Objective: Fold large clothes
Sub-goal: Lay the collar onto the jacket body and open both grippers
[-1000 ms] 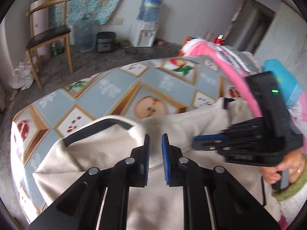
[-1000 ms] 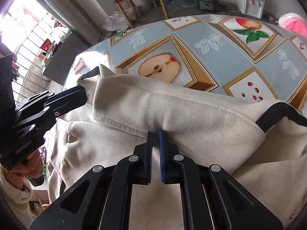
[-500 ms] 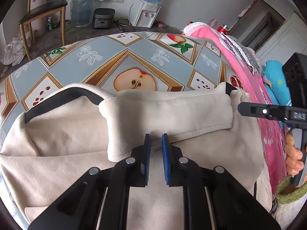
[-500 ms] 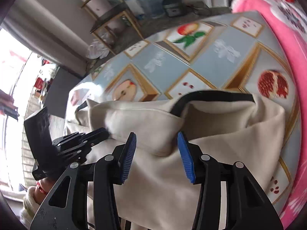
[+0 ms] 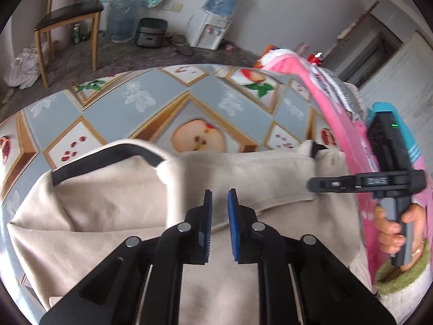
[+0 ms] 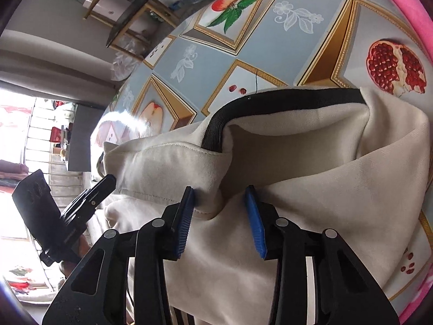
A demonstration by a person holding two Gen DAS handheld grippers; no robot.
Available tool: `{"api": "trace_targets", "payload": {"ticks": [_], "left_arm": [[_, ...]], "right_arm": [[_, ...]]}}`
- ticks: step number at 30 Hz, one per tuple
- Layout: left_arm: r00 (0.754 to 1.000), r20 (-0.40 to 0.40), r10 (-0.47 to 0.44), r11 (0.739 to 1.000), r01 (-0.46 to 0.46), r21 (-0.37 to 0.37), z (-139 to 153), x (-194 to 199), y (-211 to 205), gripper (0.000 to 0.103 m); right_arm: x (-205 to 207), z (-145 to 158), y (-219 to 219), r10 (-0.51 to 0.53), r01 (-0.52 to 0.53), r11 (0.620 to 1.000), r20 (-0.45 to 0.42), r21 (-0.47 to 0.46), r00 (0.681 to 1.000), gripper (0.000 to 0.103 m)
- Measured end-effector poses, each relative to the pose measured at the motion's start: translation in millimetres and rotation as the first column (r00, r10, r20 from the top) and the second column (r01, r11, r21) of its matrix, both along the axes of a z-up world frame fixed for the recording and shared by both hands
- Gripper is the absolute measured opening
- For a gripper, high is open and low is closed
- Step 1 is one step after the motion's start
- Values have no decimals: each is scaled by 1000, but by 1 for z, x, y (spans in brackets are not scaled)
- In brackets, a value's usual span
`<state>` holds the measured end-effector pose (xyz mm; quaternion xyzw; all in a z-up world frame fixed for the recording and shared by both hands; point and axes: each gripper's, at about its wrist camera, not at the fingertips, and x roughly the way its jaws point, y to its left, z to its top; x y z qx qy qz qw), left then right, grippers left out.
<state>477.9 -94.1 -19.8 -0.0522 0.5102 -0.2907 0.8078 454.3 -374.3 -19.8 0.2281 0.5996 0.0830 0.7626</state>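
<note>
Cream garment (image 5: 113,197) with a black-trimmed neckline (image 5: 108,159) lies bunched on the fruit-print tablecloth (image 5: 151,100), filling the lower half of both views; in the right wrist view we see its black trim (image 6: 284,100) arching across centre frame.

Left gripper (image 5: 219,208): bottom centre of the left wrist view, blue pads nearly together with only a narrow slit between them. We see the cream fabric directly behind the tips, but we can't tell if any cloth is pinched in the slit. In the right wrist view the same tool shows at lower left (image 6: 108,182), its tip touching a folded hem of the garment.

Right gripper (image 6: 220,203): jaws partly apart and closing, with a raised fold of the cream cloth bulging between the blue pads; the left pad touches the hem, the right pad looks just clear. In the left wrist view it sits at right of frame (image 5: 314,184), tip at the garment's folded edge, held by a hand (image 5: 392,233) in a green cuff.

Pink fabric (image 5: 338,108) runs along the table's right side. Chair (image 5: 67,19) and water dispenser (image 5: 208,32) at the top.
</note>
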Motion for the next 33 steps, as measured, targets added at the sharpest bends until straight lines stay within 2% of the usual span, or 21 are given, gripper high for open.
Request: {"api": "trace_targets", "payload": {"ticks": [3,7,11,12,15,18,20,21,24,26,28,31,32,33], "left_arm": [[1000,-23,7,1000,-6,31,-12,2,2,13],[999,-35,29,1000,-28,13,-20,1,6,13],[1000,-11,16,999,-15,37,-20,1,4,13],[1000,-4,11,999,-11,45,-20,0,4,13],[1000,15,5,998,-5,62,-19,0,1,12],[999,45,11,997,-14,82,-18,0,0,10],[997,73,13,996,-19,90,-15,-1,-2,10],[997,81,9,995,-17,97,-15,-1,-4,10],[995,96,-16,989,2,145,-19,-4,-9,10],[991,122,-45,983,22,182,-20,-9,-13,10],[989,136,-62,978,33,206,-18,-11,-15,10],[993,114,-44,978,20,208,-13,-10,-13,10],[994,108,-33,980,10,201,-9,-11,-10,13],[994,110,-19,980,-3,197,-3,-14,-7,21]], "right_arm": [[-4,16,12,50,-47,998,57,-45,997,33],[2,5,29,84,-82,986,11,-148,996,33],[9,-11,26,70,-72,993,-18,-95,997,32],[9,-12,26,81,-82,993,-12,-83,997,23],[3,-5,34,131,-125,981,31,-150,991,13],[-1,10,52,185,-144,935,100,-326,978,9],[-5,18,68,254,-147,859,157,-490,954,9],[-7,17,73,283,-157,828,160,-538,946,9],[-13,-3,82,340,-210,763,103,-612,935,9],[-18,-11,83,351,-211,747,104,-631,931,11],[-20,-9,80,329,-195,770,116,-607,937,12],[-24,5,64,272,-159,842,152,-515,950,17],[-26,9,61,251,-143,860,162,-490,954,29],[-33,16,56,228,-123,879,179,-460,957,41]]}}
